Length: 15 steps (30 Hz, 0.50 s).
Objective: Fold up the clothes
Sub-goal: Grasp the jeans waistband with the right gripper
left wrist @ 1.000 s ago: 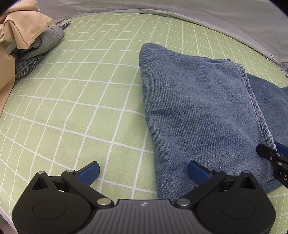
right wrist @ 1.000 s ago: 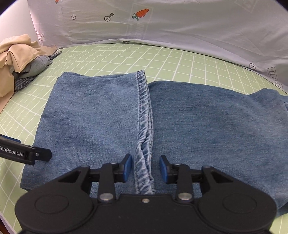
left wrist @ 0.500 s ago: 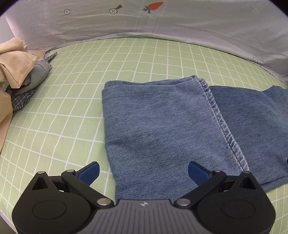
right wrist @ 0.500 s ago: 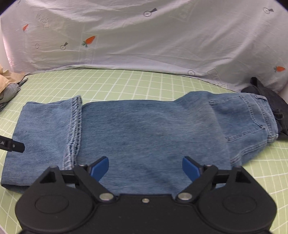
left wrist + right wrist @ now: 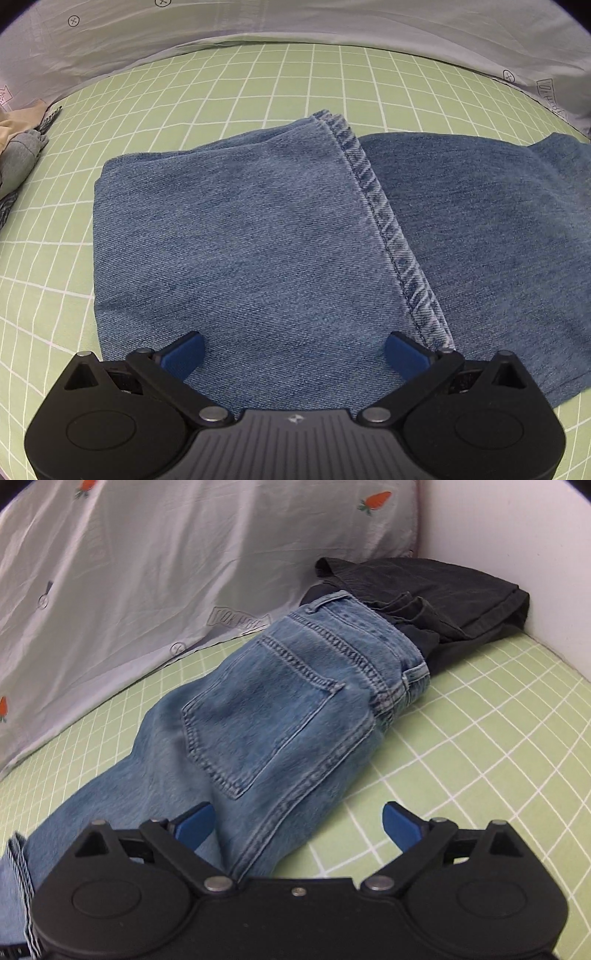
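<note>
Blue jeans [image 5: 258,236] spread flat across a green checked bed sheet [image 5: 229,85], the leg end folded back over the rest so that the stitched hem [image 5: 384,221] runs diagonally over the lower layer of denim. Left gripper [image 5: 295,350] poised low over that folded leg, blue fingertips [image 5: 184,350] wide apart, nothing between them, denim directly beneath. Right gripper [image 5: 297,821] likewise spread wide and empty, hovering above the seat end of the jeans [image 5: 280,709], one blue fingertip [image 5: 194,821] over the denim and the other over bare sheet [image 5: 480,738] just beside the outer seam. Back pocket [image 5: 258,731] facing up, waistband [image 5: 369,627] lying against a folded black garment [image 5: 436,594] tucked into the far corner, the waistband overlapping its near edge. White wall [image 5: 517,554] to the right of that corner. Pale cloth printed with small carrots [image 5: 147,572] hanging along the far side of the bed in both views. Heap of other clothes [image 5: 18,147], beige and grey, at the far left edge of the left wrist view, well apart from the jeans. Hem of the folded leg also just visible at the lower left of the right wrist view [image 5: 16,878], partly hidden by the gripper body.
</note>
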Each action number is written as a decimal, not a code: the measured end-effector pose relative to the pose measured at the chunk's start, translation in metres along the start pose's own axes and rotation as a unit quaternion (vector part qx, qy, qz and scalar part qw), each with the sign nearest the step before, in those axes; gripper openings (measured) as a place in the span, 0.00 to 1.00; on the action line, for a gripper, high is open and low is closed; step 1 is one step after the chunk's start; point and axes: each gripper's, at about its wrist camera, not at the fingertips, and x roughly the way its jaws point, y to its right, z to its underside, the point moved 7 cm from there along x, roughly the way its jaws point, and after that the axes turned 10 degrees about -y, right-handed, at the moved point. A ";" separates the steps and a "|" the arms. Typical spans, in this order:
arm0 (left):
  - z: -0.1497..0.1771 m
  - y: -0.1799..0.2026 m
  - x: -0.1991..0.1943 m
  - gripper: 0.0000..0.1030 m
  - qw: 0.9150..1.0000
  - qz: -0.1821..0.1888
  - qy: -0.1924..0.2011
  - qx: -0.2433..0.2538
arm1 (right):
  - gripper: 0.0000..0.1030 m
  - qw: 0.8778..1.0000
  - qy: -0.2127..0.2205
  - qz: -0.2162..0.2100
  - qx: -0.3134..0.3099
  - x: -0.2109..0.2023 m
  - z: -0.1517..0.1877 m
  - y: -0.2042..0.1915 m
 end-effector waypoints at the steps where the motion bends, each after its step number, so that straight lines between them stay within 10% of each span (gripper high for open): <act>1: 0.000 -0.001 0.001 1.00 1.000 0.004 -0.003 -0.003 | 0.95 1.000 0.000 -0.005 0.019 0.008 -0.010 0.010; 11: -0.003 -0.003 0.005 1.00 0.999 0.010 -0.030 -0.008 | 0.92 0.996 0.017 -0.022 0.086 0.058 -0.060 0.046; 15: -0.006 -0.006 0.006 1.00 0.999 0.016 -0.029 -0.005 | 0.42 0.995 0.033 -0.033 0.086 0.059 -0.069 0.045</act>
